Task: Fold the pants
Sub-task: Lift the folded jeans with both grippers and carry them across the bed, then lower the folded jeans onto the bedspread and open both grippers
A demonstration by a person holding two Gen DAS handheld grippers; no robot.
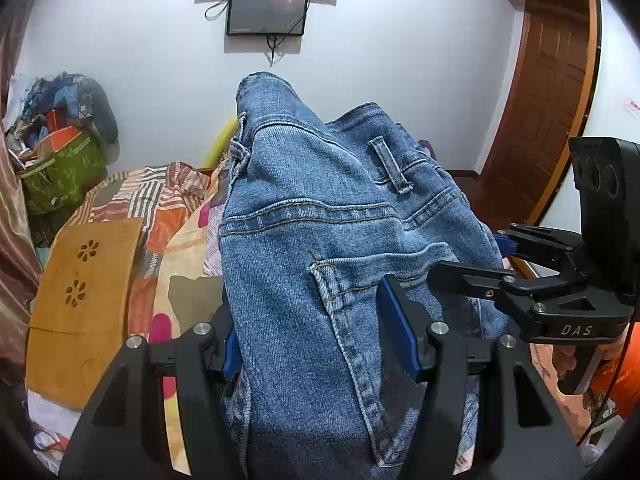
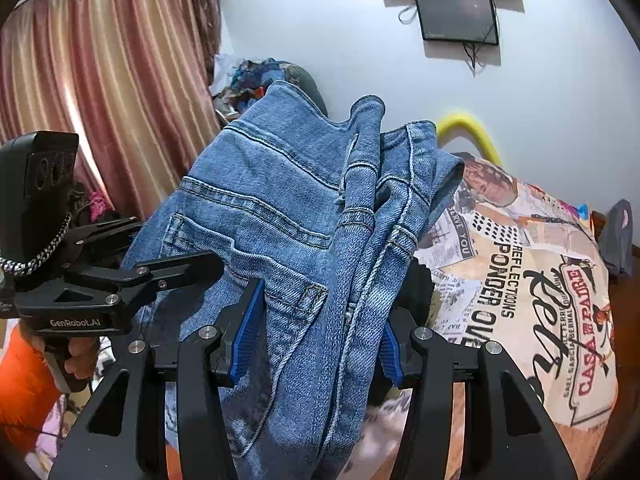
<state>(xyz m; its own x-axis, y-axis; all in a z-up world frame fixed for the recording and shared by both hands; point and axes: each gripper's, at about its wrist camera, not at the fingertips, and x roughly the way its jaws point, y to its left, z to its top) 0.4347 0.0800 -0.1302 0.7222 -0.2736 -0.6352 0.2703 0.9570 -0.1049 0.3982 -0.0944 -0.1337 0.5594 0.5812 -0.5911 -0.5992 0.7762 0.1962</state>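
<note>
I see a bright room with soft, even light. The white wall (image 1: 400, 80) glows pale, and the screen (image 1: 267, 10) throws a faint shadow on it. The curtain (image 2: 100, 80) on the left shines warm, as light comes through. Edges bend round and go black in the corners. Nothing looks blurry.

We lose the jeans (image 1: 320, 264) at the bottom edge of both views, so their legs stay unseen. The denim covers most of the bed (image 2: 520, 280), and hides the left gripper's (image 1: 316, 320) fingertips.
</note>
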